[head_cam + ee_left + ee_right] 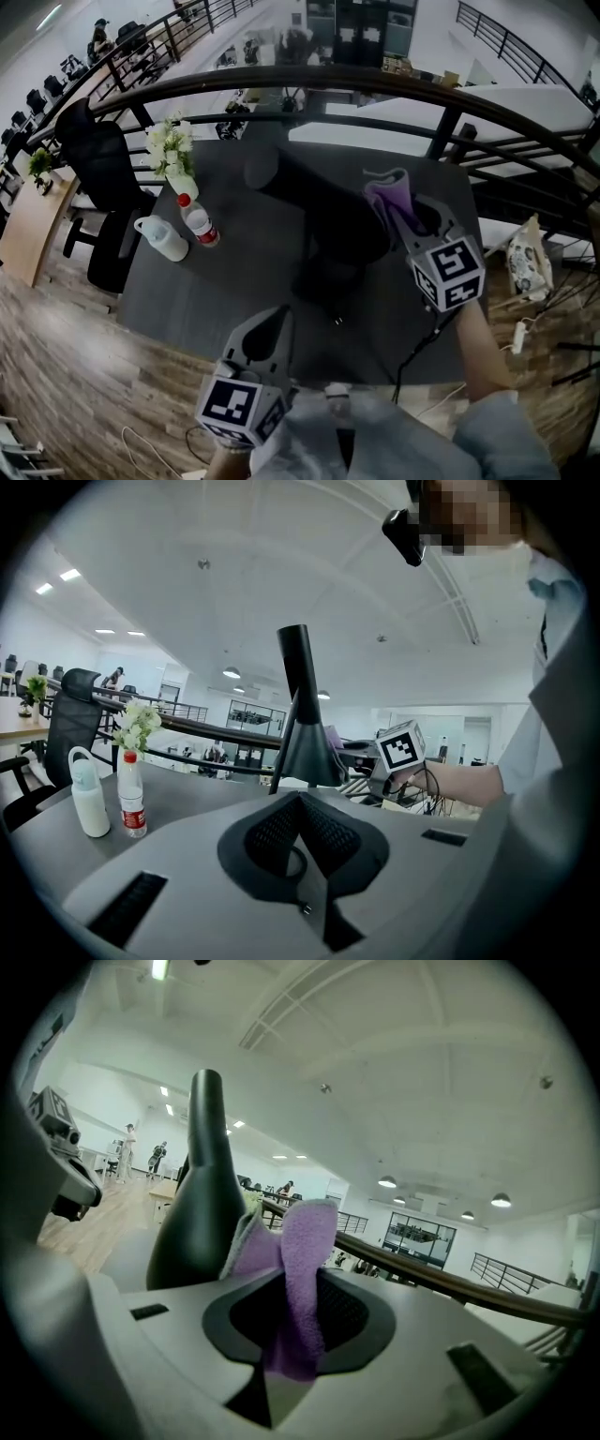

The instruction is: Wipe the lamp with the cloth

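Note:
A black lamp [328, 220] stands in the middle of the dark table [225, 291], seen from above; in the left gripper view it rises as a cone with a tall neck [302, 726]. My right gripper [405, 214] is shut on a purple cloth [386, 192] just right of the lamp's head. In the right gripper view the cloth [300, 1260] sticks up from the jaws and its folded end lies beside the lamp [199, 1194]; whether they touch I cannot tell. My left gripper [274, 323] hovers at the table's near edge, shut and with nothing in it.
A white handled bottle [161, 237], a red-capped water bottle [199, 223] and a vase of white flowers [172, 150] stand at the table's left. A black office chair [98, 159] is beyond them. A dark railing [375, 84] curves behind the table. A cable [417, 349] hangs from my right gripper.

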Available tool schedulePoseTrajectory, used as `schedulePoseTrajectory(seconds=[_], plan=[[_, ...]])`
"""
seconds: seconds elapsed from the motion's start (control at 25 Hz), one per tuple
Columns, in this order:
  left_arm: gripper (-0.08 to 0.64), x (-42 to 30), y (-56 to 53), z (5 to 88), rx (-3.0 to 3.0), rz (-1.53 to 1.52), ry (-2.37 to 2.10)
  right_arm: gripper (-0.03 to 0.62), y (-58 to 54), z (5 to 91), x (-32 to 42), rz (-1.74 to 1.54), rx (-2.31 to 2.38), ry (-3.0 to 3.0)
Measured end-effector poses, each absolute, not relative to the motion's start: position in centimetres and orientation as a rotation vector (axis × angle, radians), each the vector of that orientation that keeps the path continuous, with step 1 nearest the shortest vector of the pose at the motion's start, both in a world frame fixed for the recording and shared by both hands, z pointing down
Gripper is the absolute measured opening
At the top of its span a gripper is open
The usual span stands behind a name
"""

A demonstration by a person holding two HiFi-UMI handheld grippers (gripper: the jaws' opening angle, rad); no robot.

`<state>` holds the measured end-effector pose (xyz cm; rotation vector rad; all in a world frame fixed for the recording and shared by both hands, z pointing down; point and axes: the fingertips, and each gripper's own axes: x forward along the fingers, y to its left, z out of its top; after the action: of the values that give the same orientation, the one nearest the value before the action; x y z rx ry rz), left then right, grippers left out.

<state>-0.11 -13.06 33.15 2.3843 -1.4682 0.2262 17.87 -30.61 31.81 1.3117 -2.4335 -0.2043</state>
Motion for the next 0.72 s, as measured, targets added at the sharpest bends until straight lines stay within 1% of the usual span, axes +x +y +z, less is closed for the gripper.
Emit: schedulePoseTrajectory(seconds=[0.36, 0.52, 0.72], plan=[[0.009, -0.6, -12.9, 33.0, 2.417, 0.237, -1.427, 0.089, -25.8, 31.0, 17.7, -0.137, 1.394, -2.471], [0.009, -1.0, -12.8, 33.0, 2.431, 0.248, -1.404, 0.089, -23.8, 30.2, 16.7, -0.136, 1.4, -2.497], [0.009, -1.3, -13.2, 32.4, 2.474, 0.191, -1.385, 0.089, -22.0, 28.9, 14.9, -0.136, 1.398, -2.542]])
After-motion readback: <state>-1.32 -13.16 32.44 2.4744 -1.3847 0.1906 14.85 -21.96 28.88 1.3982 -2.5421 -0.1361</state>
